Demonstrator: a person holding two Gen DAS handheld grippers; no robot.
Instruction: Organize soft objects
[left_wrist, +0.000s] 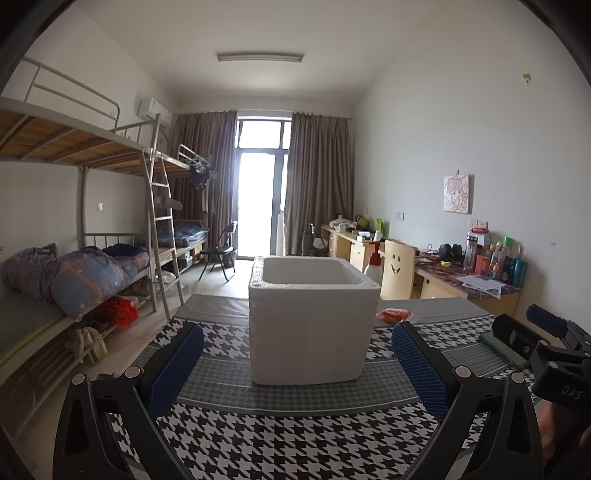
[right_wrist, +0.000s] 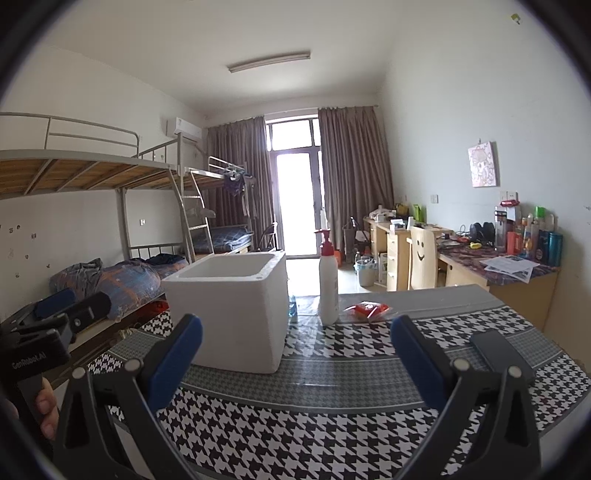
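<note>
A white foam box (left_wrist: 312, 321) stands open-topped on the houndstooth tablecloth (left_wrist: 295, 443); it also shows in the right wrist view (right_wrist: 231, 314). A small red-orange soft packet (left_wrist: 394, 315) lies behind the box to its right, and it shows in the right wrist view (right_wrist: 367, 309) too. My left gripper (left_wrist: 297, 365) is open and empty, just in front of the box. My right gripper (right_wrist: 295, 358) is open and empty, to the right of the box. What is inside the box is hidden.
A white pump bottle (right_wrist: 328, 280) stands between box and packet. A dark flat phone-like slab (right_wrist: 502, 354) lies at the table's right. A wooden chair with a smiley face (right_wrist: 423, 258), a cluttered desk (right_wrist: 517, 269) and bunk beds (left_wrist: 85, 273) surround the table.
</note>
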